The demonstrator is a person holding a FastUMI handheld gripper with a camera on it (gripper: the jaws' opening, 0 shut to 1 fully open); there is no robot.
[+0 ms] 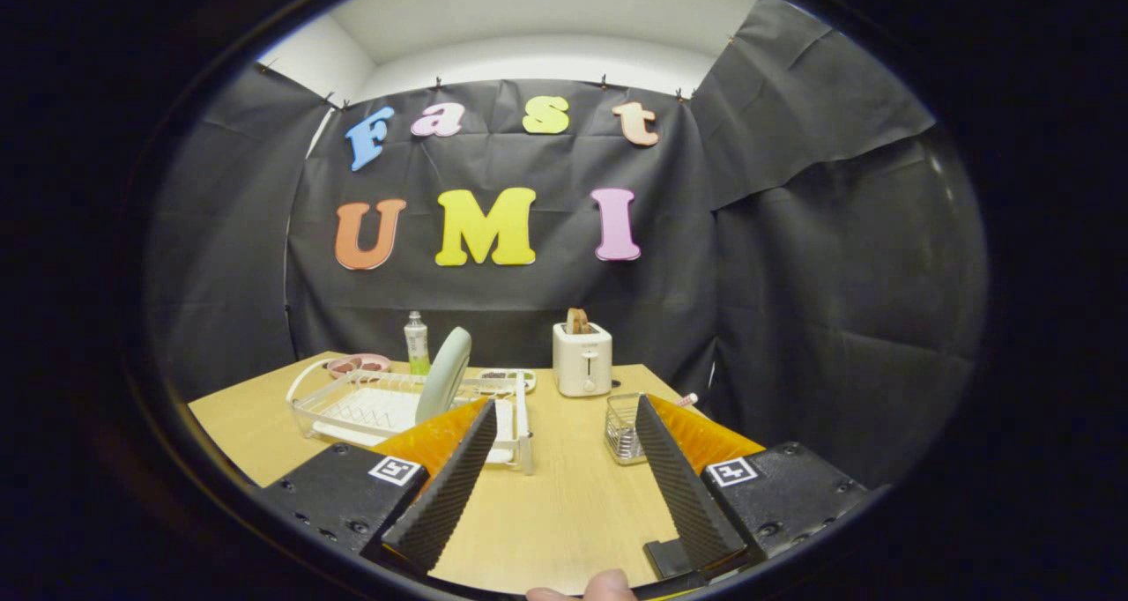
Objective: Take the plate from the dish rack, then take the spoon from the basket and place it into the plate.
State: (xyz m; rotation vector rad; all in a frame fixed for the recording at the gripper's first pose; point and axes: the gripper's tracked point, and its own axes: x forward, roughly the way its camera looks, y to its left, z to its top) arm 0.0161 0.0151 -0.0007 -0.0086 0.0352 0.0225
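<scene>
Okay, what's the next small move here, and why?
Probably ease the gripper forward and toward the plate. The plate stands upright in the dish rack, beyond the fingers, which are spread open on nothing. The basket can wait until the plate is out.

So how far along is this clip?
Nothing looks done. The plate stands upright in the dish rack. The gripper is open over bare table, holding nothing. Left: pull the plate, then move the spoon from the basket, its pink-tipped handle showing.
</scene>
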